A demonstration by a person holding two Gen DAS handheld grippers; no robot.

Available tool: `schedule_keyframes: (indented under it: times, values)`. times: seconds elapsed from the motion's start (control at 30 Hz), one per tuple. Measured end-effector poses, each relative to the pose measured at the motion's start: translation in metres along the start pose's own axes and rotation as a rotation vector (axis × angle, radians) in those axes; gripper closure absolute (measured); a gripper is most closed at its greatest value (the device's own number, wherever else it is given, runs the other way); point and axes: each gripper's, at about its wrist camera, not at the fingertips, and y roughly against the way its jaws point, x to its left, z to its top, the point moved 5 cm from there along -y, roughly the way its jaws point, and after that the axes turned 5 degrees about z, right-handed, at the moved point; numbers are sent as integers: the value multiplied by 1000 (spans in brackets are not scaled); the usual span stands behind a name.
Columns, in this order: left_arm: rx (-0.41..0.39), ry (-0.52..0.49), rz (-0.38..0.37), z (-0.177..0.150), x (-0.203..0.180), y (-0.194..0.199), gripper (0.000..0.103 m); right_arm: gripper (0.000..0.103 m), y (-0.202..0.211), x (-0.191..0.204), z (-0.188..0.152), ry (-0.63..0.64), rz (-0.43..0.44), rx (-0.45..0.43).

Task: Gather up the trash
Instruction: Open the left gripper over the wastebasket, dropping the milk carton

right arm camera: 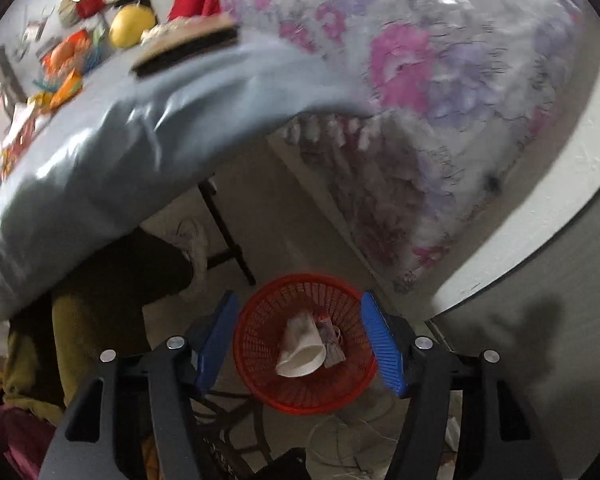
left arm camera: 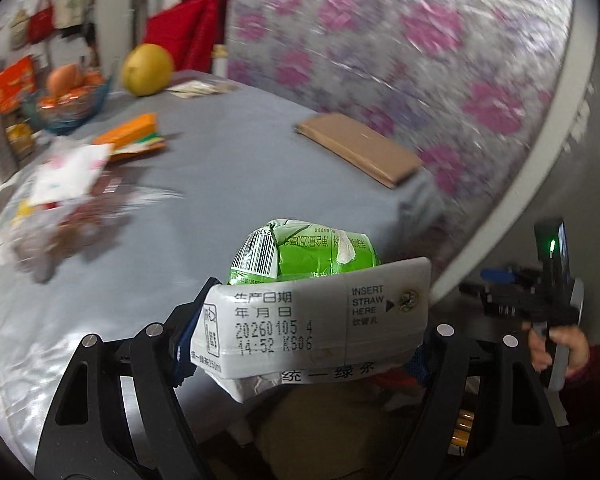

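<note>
While the left gripper (left arm camera: 300, 344) clamps a crumpled green-and-white drink carton (left arm camera: 312, 300) crosswise between its blue pads, the carton's white top panel with its printed date and straw mark faces the left wrist camera, and its green body bulges out beyond the fingers. Behind the carton lies a table covered in smooth grey cloth (left arm camera: 220, 184), bearing a flat brown cardboard packet (left arm camera: 360, 148) near its far edge, a round yellow pomelo-like fruit (left arm camera: 148, 69), a blue glass bowl of orange fruit (left arm camera: 70, 100), a stack of orange and green paper (left arm camera: 134, 136) and a blurred heap of clear plastic wrappers (left arm camera: 60, 208). At the right edge of that view a hand in a dark red sleeve (left arm camera: 560, 348) grips the other tool's handle. The right gripper (right arm camera: 300, 344) stands released, its ribbed blue pads apart with nothing between them, poised over a round red plastic mesh basket (right arm camera: 260, 376) on the floor beside the table. Inside the basket lie a crushed white paper cup (right arm camera: 302, 346) and a small crumpled wrapper (right arm camera: 334, 340). A pink-and-purple flowered sheet (right arm camera: 420, 80) hangs behind.
</note>
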Motion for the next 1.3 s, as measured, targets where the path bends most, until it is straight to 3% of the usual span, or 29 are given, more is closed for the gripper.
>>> schedule_keyframes:
  times: [0.1, 0.53, 0.67, 0.73, 0.8, 1.07, 1.3]
  values:
    - [35, -49, -47, 0, -28, -15, 26, 31, 18, -15, 10, -46, 4, -65]
    - [189, -258, -238, -7, -153, -94, 26, 31, 37, -64, 16, -162, 25, -136]
    - [219, -299, -223, -6, -179, -114, 22, 31, 43, -73, 15, -186, 30, -152]
    - [209, -299, -222, -5, -182, -112, 10, 31, 47, -75, 16, -197, 38, -163]
    - [186, -300, -218, -1, -182, -107, 8, 30, 48, -77, 16, -205, 47, -170]
    - [124, -236, -141, 14, -150, -90, 8, 30, 48, -57, 20, -171, 77, -167]
    - [61, -130, -47, 25, -99, -67, 8, 29, 61, -25, 26, -103, 101, -186]
